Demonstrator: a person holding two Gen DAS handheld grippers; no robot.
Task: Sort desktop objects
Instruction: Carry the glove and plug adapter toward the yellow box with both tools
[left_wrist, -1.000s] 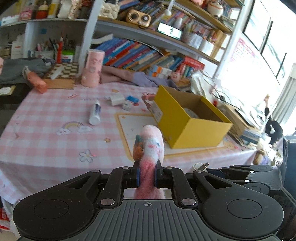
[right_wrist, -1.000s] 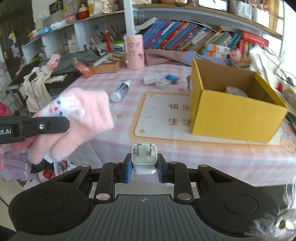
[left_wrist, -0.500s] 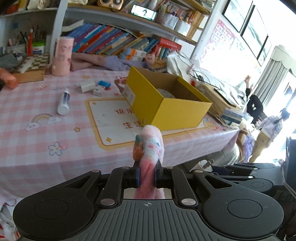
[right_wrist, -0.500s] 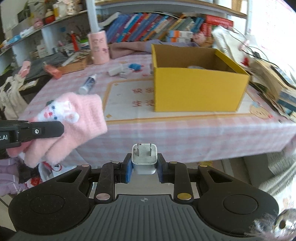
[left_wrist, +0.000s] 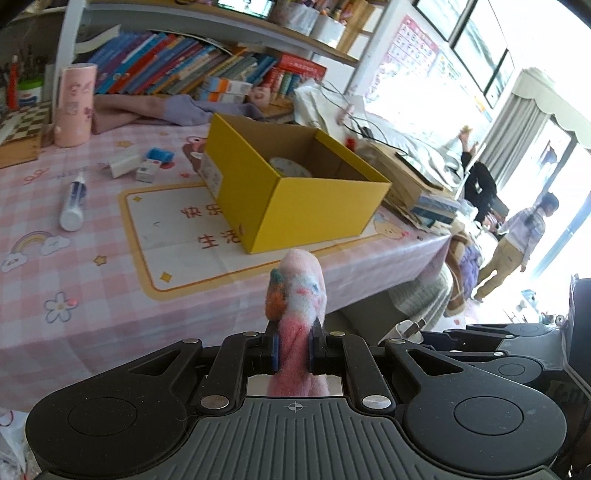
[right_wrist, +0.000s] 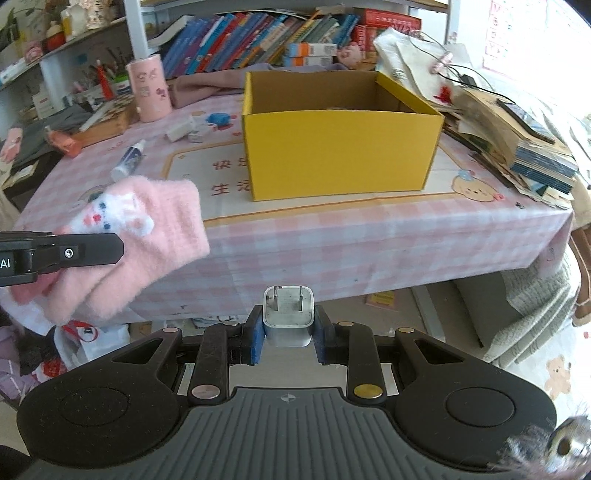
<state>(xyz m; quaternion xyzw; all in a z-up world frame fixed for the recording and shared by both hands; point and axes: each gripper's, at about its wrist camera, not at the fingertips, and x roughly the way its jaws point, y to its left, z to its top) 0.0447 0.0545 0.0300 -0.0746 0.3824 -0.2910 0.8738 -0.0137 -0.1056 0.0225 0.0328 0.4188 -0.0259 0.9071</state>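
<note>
Yellow cardboard box (left_wrist: 295, 199) open on table (left_wrist: 92, 288), round disc (left_wrist: 290, 168) inside

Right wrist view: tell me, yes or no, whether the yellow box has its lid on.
No. The yellow box stands open on the table, with its brown inner walls visible from above and no lid over it.

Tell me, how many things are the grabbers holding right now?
2. The left gripper pinches a fluffy pink glove, and the right gripper clamps a white charger plug. Both are in front of the table's edge.
</note>
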